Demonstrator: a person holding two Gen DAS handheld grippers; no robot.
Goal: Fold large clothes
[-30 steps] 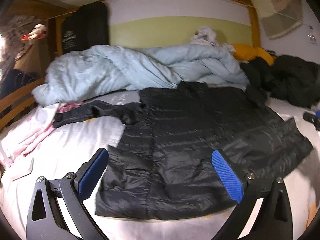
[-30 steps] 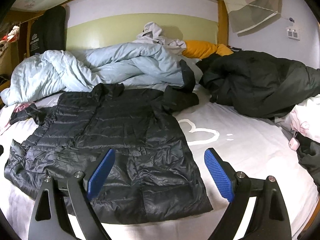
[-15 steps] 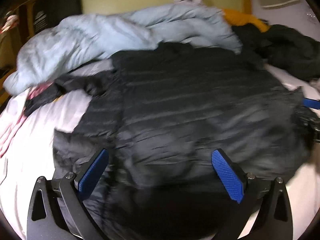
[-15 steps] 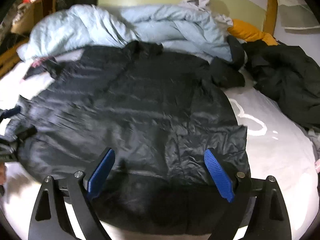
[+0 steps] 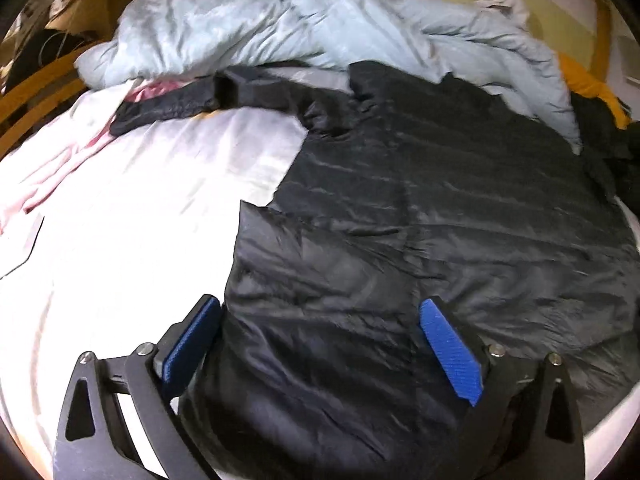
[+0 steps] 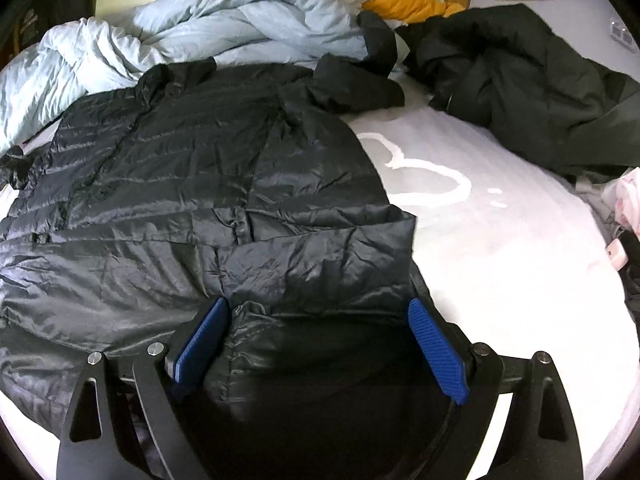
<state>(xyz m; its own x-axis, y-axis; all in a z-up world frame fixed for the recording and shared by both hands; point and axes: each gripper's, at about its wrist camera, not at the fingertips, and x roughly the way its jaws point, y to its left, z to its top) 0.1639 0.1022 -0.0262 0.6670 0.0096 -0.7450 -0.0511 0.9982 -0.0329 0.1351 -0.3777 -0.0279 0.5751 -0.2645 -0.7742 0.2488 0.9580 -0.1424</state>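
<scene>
Black puffer jacket (image 5: 440, 208) lies spread flat on the white bed sheet (image 5: 132, 216), hem toward the near edge. Left gripper (image 5: 320, 340) wide open over the hem's left corner, jaws just narrowed slightly, nothing pinched. Right gripper (image 6: 320, 340) wide open over the hem's right corner, empty. Light-blue duvet (image 6: 224, 24) bunched beyond the collar.

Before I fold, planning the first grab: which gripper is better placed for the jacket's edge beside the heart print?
Right: the right gripper is open astride the black jacket corner nearest the heart print.
</scene>
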